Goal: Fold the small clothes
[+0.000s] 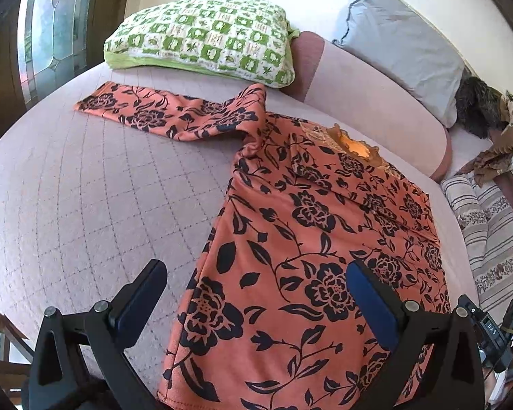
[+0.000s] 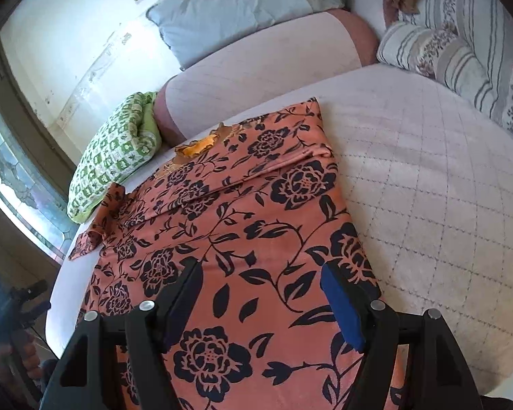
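An orange top with black flowers (image 1: 301, 239) lies flat on the quilted pink bed (image 1: 85, 205). Its left sleeve (image 1: 160, 112) stretches out toward the green pillow; its right side is folded in over the body (image 2: 290, 143). My left gripper (image 1: 256, 273) is open and empty above the hem, straddling the garment's left edge. My right gripper (image 2: 261, 270) is open and empty over the lower body of the top (image 2: 256, 239). The other gripper shows dimly at the left edge of the right wrist view (image 2: 20, 304).
A green checked pillow (image 1: 205, 37) and a grey pillow (image 1: 400, 44) lie at the head, by a pink bolster (image 1: 369, 102). A striped blanket (image 1: 489, 232) and brown clothes (image 1: 502, 136) lie to the right. A window (image 1: 51, 27) is at left.
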A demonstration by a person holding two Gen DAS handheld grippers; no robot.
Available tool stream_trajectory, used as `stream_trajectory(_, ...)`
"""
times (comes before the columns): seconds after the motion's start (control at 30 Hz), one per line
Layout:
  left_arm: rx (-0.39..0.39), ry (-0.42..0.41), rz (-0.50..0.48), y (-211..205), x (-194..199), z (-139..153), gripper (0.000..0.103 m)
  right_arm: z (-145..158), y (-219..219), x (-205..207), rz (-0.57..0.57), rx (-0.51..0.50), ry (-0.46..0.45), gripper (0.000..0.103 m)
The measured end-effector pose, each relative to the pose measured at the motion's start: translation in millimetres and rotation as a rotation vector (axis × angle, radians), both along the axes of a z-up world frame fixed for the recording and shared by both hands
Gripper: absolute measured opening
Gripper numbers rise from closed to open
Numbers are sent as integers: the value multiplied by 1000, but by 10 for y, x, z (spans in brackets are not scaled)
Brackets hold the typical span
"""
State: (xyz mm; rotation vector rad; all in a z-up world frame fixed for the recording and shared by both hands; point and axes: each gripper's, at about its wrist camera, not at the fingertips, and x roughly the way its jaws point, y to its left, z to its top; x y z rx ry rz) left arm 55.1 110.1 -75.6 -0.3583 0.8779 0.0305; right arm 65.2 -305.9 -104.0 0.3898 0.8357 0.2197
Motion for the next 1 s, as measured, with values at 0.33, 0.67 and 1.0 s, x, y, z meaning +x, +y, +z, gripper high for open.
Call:
stream_trajectory(0.33,-53,-4,27,74,82,-25,103,8,95,31,20,-38,-14,75)
stream_trajectory(0.67,-225,-89,211,972,338,71,103,21,140,27,23,-55,-29,75)
stream_trajectory(1.0,-493,-71,485,2516,1352,-389,103,-80,336,118,43,-153,-20,75)
